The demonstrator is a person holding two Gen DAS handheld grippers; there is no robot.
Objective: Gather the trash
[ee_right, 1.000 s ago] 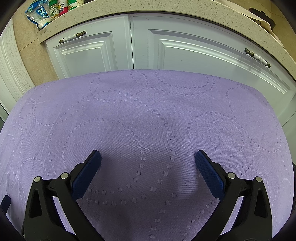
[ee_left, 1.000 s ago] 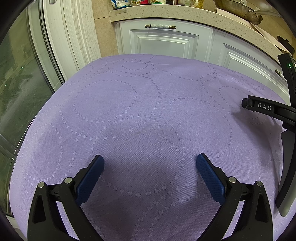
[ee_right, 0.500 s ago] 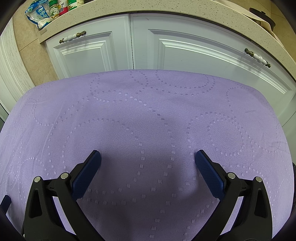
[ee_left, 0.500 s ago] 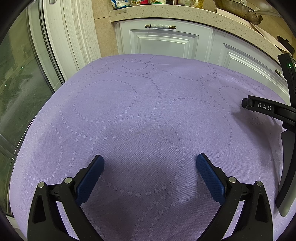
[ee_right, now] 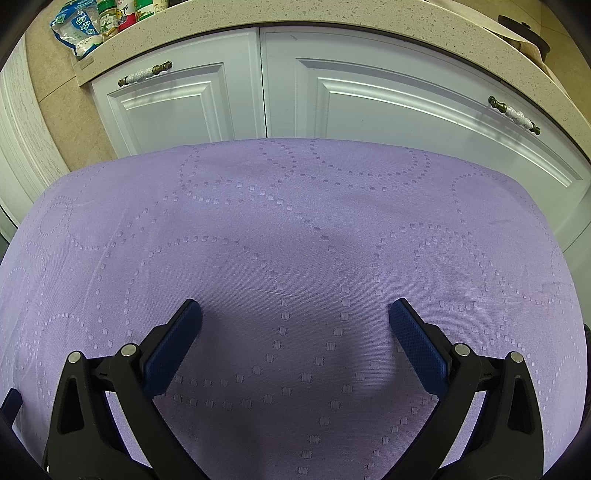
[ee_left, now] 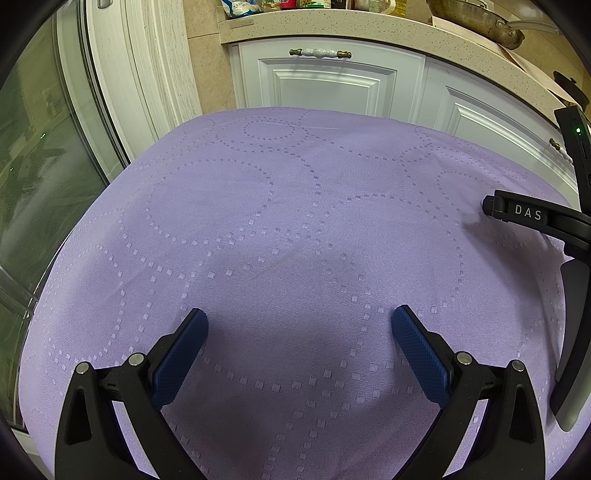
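Above the purple tablecloth, left claw and right claw gape empty; edges cropped.

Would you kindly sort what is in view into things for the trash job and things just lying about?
For the job: left gripper, open; right gripper, open. No trash shows.

Lying about: purple tablecloth, white cabinets, pan, blue-and-white packet and jars on the counter.
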